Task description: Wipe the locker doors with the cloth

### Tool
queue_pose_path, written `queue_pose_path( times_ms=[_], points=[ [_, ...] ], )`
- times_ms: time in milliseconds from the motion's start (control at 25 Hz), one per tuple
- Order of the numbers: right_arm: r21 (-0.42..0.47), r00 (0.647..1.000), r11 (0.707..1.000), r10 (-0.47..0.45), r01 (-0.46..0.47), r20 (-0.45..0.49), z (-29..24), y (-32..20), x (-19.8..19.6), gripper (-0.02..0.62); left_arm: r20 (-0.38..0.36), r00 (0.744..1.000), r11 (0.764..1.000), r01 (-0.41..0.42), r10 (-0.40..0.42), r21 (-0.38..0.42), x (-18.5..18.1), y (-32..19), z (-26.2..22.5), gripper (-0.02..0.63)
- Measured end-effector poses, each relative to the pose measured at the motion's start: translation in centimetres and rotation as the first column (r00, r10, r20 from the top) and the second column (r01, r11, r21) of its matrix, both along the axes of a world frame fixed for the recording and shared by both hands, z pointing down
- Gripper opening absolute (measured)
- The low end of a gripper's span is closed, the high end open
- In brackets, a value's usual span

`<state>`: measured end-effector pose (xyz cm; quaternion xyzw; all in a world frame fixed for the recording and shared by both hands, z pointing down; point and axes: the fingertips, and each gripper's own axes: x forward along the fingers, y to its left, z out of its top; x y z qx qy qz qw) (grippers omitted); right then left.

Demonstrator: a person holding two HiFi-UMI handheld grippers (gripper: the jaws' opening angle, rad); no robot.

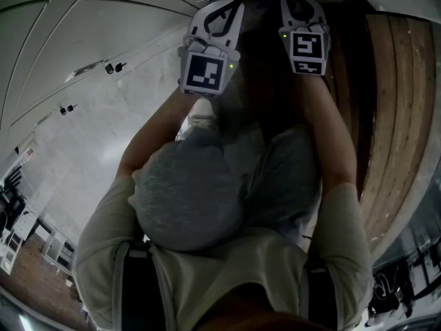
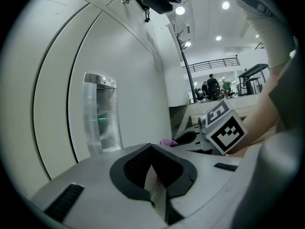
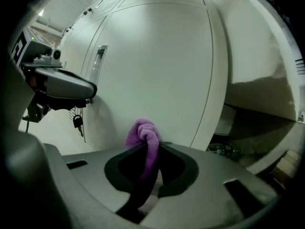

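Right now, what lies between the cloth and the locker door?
Nothing. In the right gripper view, the purple cloth, held by the right gripper, faces the bare locker door; whether they touch is unclear.

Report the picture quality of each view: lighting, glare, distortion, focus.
Head view: dim and underexposed, with the fisheye bowing the locker doors. Left gripper view: the ceiling lights flare, there is a black vignette round the edges, and the far hall is soft. Right gripper view: even light on the white door, the purple cloth crisp in the right tongs, and the corners dark.
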<state>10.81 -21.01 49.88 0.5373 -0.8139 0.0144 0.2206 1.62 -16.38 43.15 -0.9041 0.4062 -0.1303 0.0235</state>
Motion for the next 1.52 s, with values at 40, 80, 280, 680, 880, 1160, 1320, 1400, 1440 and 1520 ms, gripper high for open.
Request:
queue_pose_path(
  times_ms=[40,80,280,680,880,1160,1320,1400,1440,1520],
  points=[
    [0.000,1.000,1.000,0.009,-0.009,-0.004,0.1,-0.1,0.5,0.055,0.002,1.000,1.000,-0.002,0.002,0.001,0.0,0.0,0.0,0.003],
    [-0.001,1.000,1.000,0.018,-0.018,-0.008,0.2,-0.3,1.0,0.055,0.001,1.000,1.000,-0.003,0.003,-0.001,0.0,0.1,0.1,0.003],
    [-0.015,0.997,0.997,0.076,-0.076,-0.026,0.7,-0.8,3.3,0.055,-0.006,1.000,1.000,-0.014,0.014,-0.020,0.0,0.2,0.2,0.003],
    [-0.041,0.987,0.987,0.158,-0.158,-0.002,1.1,-1.2,5.5,0.055,-0.022,0.999,0.999,-0.026,0.026,-0.029,-0.1,0.2,0.1,0.003],
    [-0.040,0.979,0.983,0.183,-0.180,0.087,-0.5,-0.3,5.2,0.055,-0.034,0.999,0.999,-0.027,0.026,-0.042,-0.4,0.3,-0.1,0.003],
    [0.057,0.978,0.989,0.122,-0.133,0.171,-6.7,1.3,2.3,0.054,-0.040,0.999,1.000,-0.009,0.008,-0.013,-1.8,0.9,-2.2,0.003],
    [0.113,0.973,0.988,0.079,-0.105,0.217,-11.0,2.8,0.8,0.055,-0.050,0.999,1.000,0.007,-0.007,-0.007,-2.9,1.5,-4.1,0.003],
    [0.147,0.971,0.985,0.052,-0.088,0.235,-13.4,3.6,0.2,0.054,-0.063,0.998,1.000,0.015,-0.015,-0.002,-3.5,1.9,-5.4,0.003],
    [0.163,0.970,0.983,0.040,-0.081,0.242,-14.6,4.1,-0.1,0.055,-0.068,0.998,1.000,0.016,-0.016,0.003,-3.7,2.1,-6.2,0.003],
    [0.193,0.966,0.979,0.018,-0.070,0.259,-17.0,5.2,-0.6,0.055,-0.069,0.998,1.000,0.017,-0.016,0.019,-4.2,2.8,-7.9,0.003]
  ],
)
